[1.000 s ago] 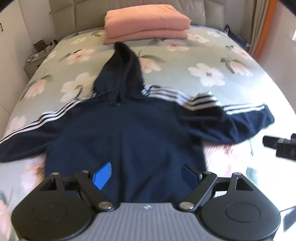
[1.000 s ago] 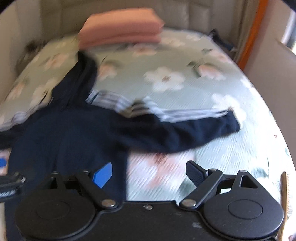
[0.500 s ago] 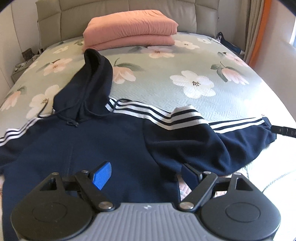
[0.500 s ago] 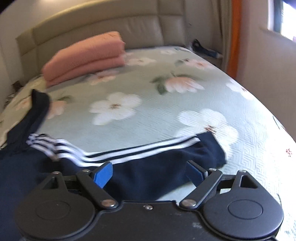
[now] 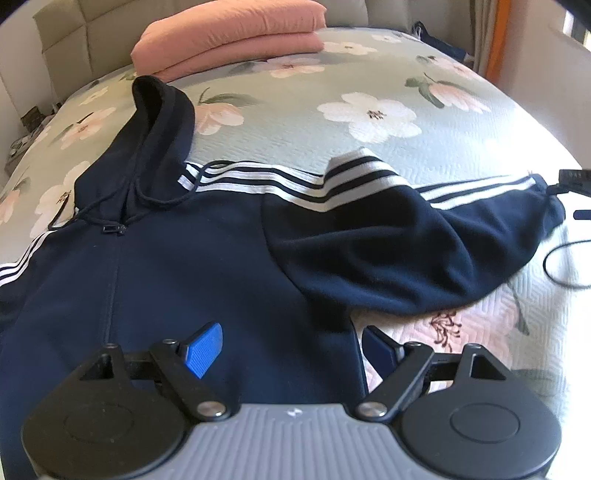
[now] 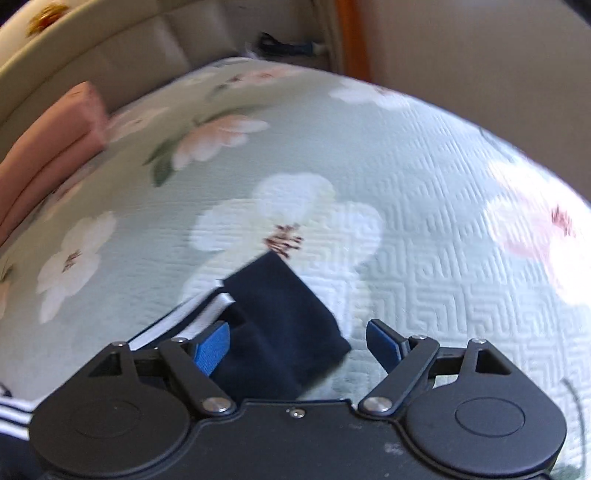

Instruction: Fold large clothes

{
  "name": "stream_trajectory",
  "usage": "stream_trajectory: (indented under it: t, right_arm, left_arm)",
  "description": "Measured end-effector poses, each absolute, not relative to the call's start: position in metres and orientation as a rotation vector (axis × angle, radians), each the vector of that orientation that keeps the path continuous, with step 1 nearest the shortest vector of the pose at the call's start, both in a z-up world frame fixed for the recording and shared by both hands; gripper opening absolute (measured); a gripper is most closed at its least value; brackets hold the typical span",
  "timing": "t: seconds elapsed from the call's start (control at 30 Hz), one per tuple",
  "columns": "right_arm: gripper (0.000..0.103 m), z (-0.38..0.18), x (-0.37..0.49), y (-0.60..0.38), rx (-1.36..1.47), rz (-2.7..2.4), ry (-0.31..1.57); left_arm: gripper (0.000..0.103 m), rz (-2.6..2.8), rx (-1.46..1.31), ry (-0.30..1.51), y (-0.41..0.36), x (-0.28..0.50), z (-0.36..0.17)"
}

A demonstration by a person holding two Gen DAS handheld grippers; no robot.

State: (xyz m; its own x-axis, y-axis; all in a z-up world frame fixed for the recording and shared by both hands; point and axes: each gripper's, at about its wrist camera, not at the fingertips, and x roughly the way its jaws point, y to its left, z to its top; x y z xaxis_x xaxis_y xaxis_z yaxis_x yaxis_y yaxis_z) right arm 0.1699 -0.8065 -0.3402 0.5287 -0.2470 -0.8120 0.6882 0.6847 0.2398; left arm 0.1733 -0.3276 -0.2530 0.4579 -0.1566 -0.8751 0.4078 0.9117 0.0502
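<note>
Bed (image 5: 461,122) w/ floral quilt fills everything ahead of both hand-held grippers; a navy hoodie (image 5: 192,266) w/ white stripes lies face-up across it, hood (image 5: 155,122) pointing away toward the folded pink blanket (image 5: 229,33) by the headboard. Change vs a second ago: both views sit lower and closer to the fabric. The right hand-held gripper (image 6: 291,347), which then looked over the hoodie body and sleeve from further back, is now right over the cuff (image 6: 280,317) at the sleeve end; the left view has slid toward the hoodie's side edge. The hoodie itself looks unmoved, sleeve (image 5: 406,251) still spread out sideways. Meaning, as I read it: approach phase, no fold made yet, first sleeve fold prob. next. Left hand-held gripper (image 5: 291,350): jaws wide apart, nothing between pads; near pad hangs over the navy body, far pad over bare quilt, so the side hem runs up between them. Contact w/ cloth can't be judged. Right hand-held gripper: jaws also spread wide; cuff sits between them, nearer the left pad (image 6: 212,349), which overlaps the fabric edge. Not clamped; far pad is well clear, over quilt. Right view is blurred, so exact touch unclear. A thin black cable (image 5: 561,258) lies on the quilt beyond the cuff, in the left view; could snag.
</note>
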Motion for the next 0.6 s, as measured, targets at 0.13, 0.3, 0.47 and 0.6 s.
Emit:
stream_trajectory:
  t: [0.13, 0.3, 0.47, 0.6]
  right_arm:
    - [0.099, -0.355, 0.173, -0.812, 0.706, -0.599, 0.82]
    - [0.03, -0.354, 0.185, -0.791, 0.623, -0.585, 0.799]
    - [0.019, -0.317, 0.178, -0.768, 0.507, -0.581, 0.715]
    - [0.019, -0.271, 0.155, -0.766, 0.377, -0.705, 0.609]
  left_arm:
    - [0.085, -0.342, 0.286, 1.035, -0.327, 0.175, -0.258]
    - [0.085, -0.311, 0.292, 1.04, -0.317, 0.175, -0.262]
    - [0.085, -0.278, 0.292, 1.037, -0.298, 0.17, -0.258]
    - [0.085, -0.24, 0.275, 1.026, -0.276, 0.167, -0.248]
